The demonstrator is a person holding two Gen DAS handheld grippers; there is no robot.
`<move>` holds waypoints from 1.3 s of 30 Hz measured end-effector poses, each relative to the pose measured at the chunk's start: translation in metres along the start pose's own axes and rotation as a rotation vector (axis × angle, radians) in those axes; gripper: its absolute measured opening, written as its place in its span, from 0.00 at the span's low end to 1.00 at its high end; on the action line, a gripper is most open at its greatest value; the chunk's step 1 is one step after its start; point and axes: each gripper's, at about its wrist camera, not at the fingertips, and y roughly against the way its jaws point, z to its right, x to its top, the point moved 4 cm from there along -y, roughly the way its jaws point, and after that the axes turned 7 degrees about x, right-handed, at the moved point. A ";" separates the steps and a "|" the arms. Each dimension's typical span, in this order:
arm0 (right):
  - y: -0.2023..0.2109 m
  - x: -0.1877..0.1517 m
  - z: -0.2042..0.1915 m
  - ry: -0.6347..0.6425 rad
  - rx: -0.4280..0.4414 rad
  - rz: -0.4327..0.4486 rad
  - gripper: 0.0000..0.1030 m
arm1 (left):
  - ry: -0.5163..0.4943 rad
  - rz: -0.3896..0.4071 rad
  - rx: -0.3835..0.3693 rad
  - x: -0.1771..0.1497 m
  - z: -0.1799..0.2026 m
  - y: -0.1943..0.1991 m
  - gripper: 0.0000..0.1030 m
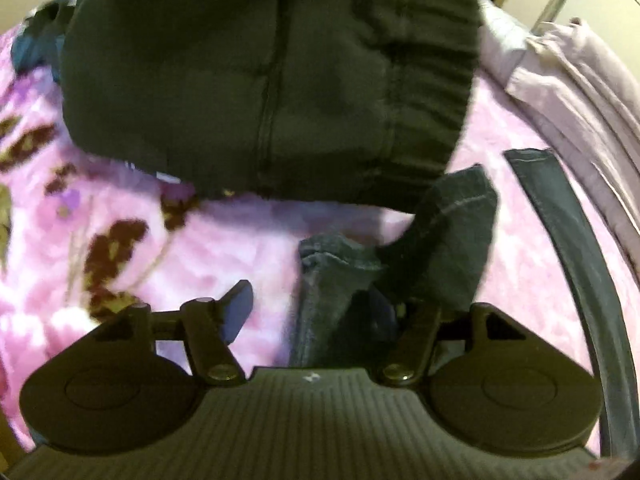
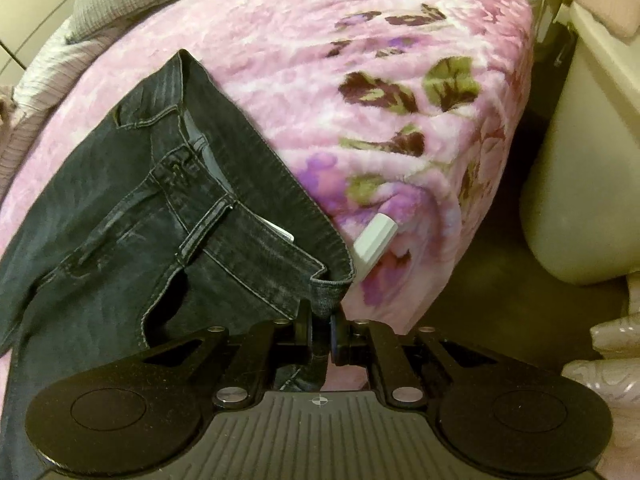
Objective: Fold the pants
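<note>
Dark jeans (image 2: 132, 208) on pink floral blanket (image 2: 360, 80), soft, heavyish denim; right gripper (image 2: 320, 330) pinches waistband corner; left gripper (image 1: 316, 312) half-open, hem (image 1: 440, 240) loose between fingers; regrip hem

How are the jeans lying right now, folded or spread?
Partly folded: the jeans lie doubled at the waistband on the pink blanket, one waistband corner pinched in the right hand-held gripper.

Faded dark denim jeans (image 2: 132, 208); plush pink fleece blanket (image 2: 320, 40)
</note>
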 end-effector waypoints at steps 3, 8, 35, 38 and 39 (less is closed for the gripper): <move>-0.001 0.000 -0.006 0.019 -0.031 -0.002 0.05 | -0.106 0.046 0.055 -0.001 0.008 0.004 0.00; -0.001 -0.002 -0.015 0.037 -0.057 0.001 0.05 | -0.224 0.239 0.175 0.010 0.002 0.047 0.04; -0.011 -0.004 -0.026 0.102 -0.118 -0.008 0.06 | -1.111 0.416 0.204 -0.023 0.108 -0.036 0.03; -0.009 -0.004 -0.025 0.085 -0.117 0.004 0.06 | -1.068 0.412 0.238 -0.052 0.119 -0.018 0.14; -0.009 -0.004 -0.025 0.078 -0.116 0.006 0.06 | -1.076 0.434 0.232 -0.059 0.112 -0.009 0.17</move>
